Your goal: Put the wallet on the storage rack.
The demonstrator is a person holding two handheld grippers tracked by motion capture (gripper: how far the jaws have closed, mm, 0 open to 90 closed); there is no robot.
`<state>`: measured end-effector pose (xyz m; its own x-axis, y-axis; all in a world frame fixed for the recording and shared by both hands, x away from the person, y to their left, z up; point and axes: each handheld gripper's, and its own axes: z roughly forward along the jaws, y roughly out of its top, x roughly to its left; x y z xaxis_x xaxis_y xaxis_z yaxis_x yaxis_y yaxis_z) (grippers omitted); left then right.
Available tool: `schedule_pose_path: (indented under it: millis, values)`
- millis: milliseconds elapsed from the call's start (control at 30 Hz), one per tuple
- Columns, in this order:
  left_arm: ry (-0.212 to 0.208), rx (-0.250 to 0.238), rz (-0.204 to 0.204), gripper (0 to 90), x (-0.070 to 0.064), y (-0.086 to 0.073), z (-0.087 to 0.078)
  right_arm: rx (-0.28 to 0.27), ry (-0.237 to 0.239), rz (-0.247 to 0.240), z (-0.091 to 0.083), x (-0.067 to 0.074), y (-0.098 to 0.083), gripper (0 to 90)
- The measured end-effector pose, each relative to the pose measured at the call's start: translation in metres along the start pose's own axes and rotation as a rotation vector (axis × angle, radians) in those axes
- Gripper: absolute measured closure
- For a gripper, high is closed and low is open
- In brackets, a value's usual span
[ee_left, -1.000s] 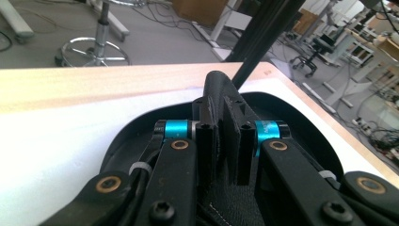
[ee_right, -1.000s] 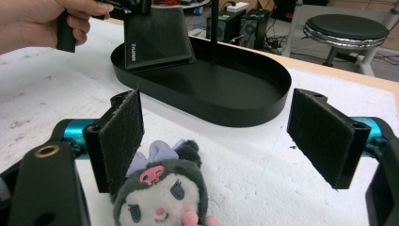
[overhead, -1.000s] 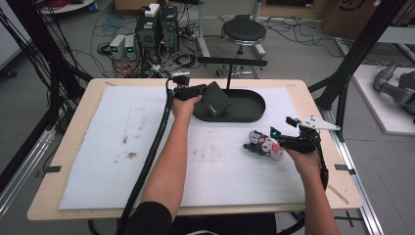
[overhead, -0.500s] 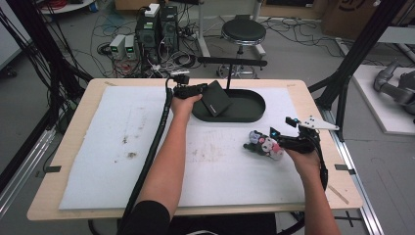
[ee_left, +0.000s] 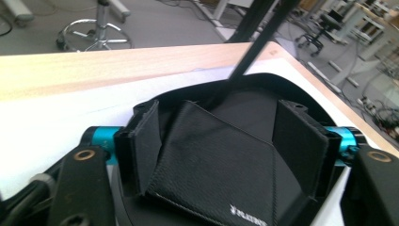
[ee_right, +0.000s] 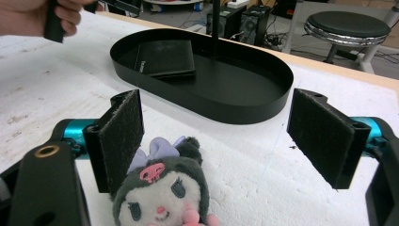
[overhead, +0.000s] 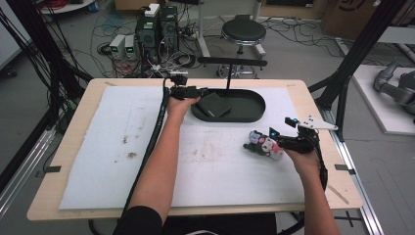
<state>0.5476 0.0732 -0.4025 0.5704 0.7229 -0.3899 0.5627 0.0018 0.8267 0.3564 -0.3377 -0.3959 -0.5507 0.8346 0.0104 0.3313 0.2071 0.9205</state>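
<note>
Black wallet (overhead: 214, 105) now lies flat in the tray (ee_right: 226, 110), no longer tilted up. The left gripper (ee_left: 221, 141) stands wide astride it, so it is likely just released. The right gripper (ee_right: 235, 136) gapes around the plush (ee_right: 162, 193), unclamped. A white foam mat (overhead: 98, 147) covers the wooden table (overhead: 73, 142); a stool (overhead: 243, 32) and cables lie beyond.

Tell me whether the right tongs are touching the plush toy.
Cannot tell. In the right gripper view the plush toy sits against one pad of the open right tongs; no gap or contact shows plainly.
</note>
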Motion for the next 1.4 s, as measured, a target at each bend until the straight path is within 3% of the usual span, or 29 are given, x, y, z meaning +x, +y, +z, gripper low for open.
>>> schedule_pose_path:
  millis: [200,267,333,500,600,700,767,867,933,1000,1200,1400]
  values:
    - [-0.025,0.003,0.053,25.9,-0.009,-0.001,-0.02,-0.004,-0.005,0.003,-0.002,0.0,0.0,19.5]
    - [-0.008,0.019,0.091,23.4,-0.013,-0.001,-0.028,0.003,-0.004,0.006,-0.001,-0.001,0.0,19.5]
    - [0.02,0.041,0.164,22.8,-0.02,-0.002,-0.04,0.005,-0.005,0.006,-0.001,-0.001,0.0,19.5]
    - [-0.041,0.0,0.224,20.3,-0.029,-0.012,-0.076,0.01,-0.008,0.001,-0.001,0.0,0.0,19.5]
    - [-0.03,0.004,0.306,19.5,-0.03,-0.029,-0.098,0.006,-0.011,0.004,-0.002,0.001,0.0,19.5]
    - [-0.039,0.007,0.313,17.8,-0.023,-0.048,-0.119,0.0,-0.01,-0.004,-0.003,0.001,0.0,19.5]
    - [-0.056,-0.017,0.304,17.7,-0.02,-0.057,-0.135,0.002,-0.01,-0.001,-0.002,0.0,0.0,19.5]
    - [-0.052,-0.045,0.325,17.6,-0.018,-0.069,-0.151,0.006,-0.009,0.004,-0.001,-0.001,-0.001,19.5]
    - [-0.041,-0.015,0.327,17.6,-0.016,-0.072,-0.155,0.011,-0.006,0.007,0.001,0.0,-0.001,19.5]
    - [-0.032,-0.033,0.334,17.6,-0.016,-0.075,-0.162,0.011,-0.004,0.008,0.002,0.001,-0.001,19.5]
    - [-0.079,-0.063,0.337,15.3,-0.021,-0.08,-0.18,0.007,0.011,0.021,0.001,-0.002,-0.001,19.5]
    - [-0.081,-0.049,0.353,14.6,-0.018,-0.084,-0.185,0.014,0.012,0.03,0.005,-0.003,-0.001,19.5]
